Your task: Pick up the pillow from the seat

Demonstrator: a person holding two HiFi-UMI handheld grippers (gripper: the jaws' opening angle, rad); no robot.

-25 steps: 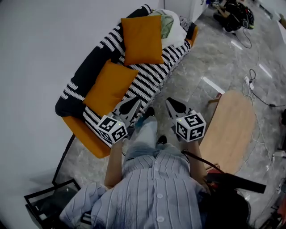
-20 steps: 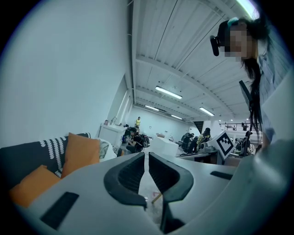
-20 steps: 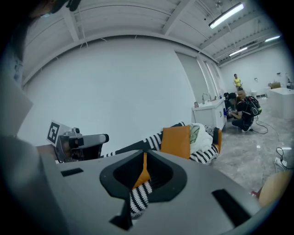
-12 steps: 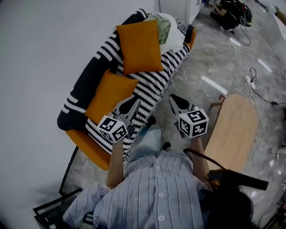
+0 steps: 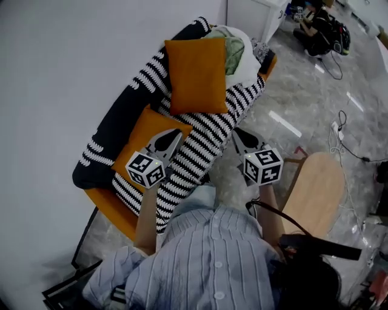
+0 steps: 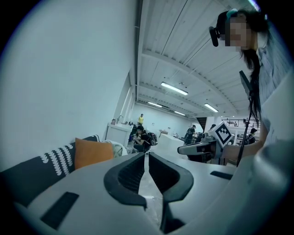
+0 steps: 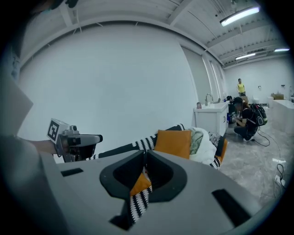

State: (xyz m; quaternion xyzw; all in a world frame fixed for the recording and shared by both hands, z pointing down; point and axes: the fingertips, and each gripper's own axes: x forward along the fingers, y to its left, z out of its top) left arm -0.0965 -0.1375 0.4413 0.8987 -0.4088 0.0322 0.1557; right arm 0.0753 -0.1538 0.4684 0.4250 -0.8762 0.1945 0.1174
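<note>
Two orange pillows lie on the sofa [image 5: 209, 130] with its black-and-white striped cover. The far pillow [image 5: 195, 75] leans near the sofa's far end; it also shows in both gripper views [image 6: 92, 153] [image 7: 173, 143]. The near pillow [image 5: 142, 138] lies at the sofa's near end. My left gripper [image 5: 176, 131] hovers over the near pillow's right edge, jaws shut and empty [image 6: 146, 155]. My right gripper [image 5: 237, 131] is over the sofa's front edge, also shut and empty [image 7: 146, 154]. Neither touches a pillow.
A heap of white and green cloth [image 5: 236, 45] fills the sofa's far end. A round wooden table [image 5: 315, 191] stands at my right. Cables [image 5: 348, 121] trail on the marble floor. A white cabinet [image 5: 254, 12] stands beyond the sofa, and a black frame [image 5: 66, 287] at bottom left.
The person has stepped closer to the sofa. The left gripper has moved left over the near pillow; the right gripper has come to the sofa's front edge. Both stay shut.
</note>
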